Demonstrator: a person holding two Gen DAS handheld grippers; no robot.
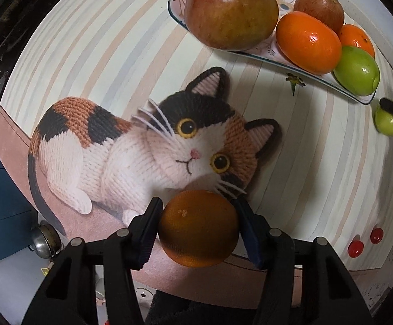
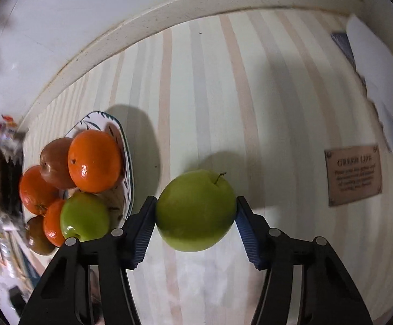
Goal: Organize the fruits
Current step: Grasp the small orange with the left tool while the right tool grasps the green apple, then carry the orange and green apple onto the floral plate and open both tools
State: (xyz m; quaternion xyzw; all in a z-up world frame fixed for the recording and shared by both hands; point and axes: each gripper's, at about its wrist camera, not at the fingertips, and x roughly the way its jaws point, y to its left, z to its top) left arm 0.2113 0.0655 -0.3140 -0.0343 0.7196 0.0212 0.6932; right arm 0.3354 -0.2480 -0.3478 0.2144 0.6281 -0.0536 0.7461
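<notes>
My left gripper (image 1: 197,226) is shut on an orange (image 1: 198,228) and holds it above the cat-print mat (image 1: 131,140). My right gripper (image 2: 195,214) is shut on a green apple (image 2: 195,211) above the striped cloth; it also shows at the right edge of the left wrist view (image 1: 387,122). A patterned plate (image 1: 176,5) at the top of the left wrist view holds a large red-green apple (image 1: 230,12), oranges (image 1: 308,42), a brown fruit (image 1: 319,6) and a green apple (image 1: 357,70). The same plate (image 2: 127,162) lies left of my right gripper.
A striped tablecloth (image 2: 250,94) covers the table. A small green stem leaf (image 1: 295,80) lies near the plate. Two red round things (image 1: 365,242) sit at the cloth's near right. A brown label (image 2: 353,174) and white paper (image 2: 377,81) lie to the right. A metal pot (image 1: 45,239) stands below the table edge.
</notes>
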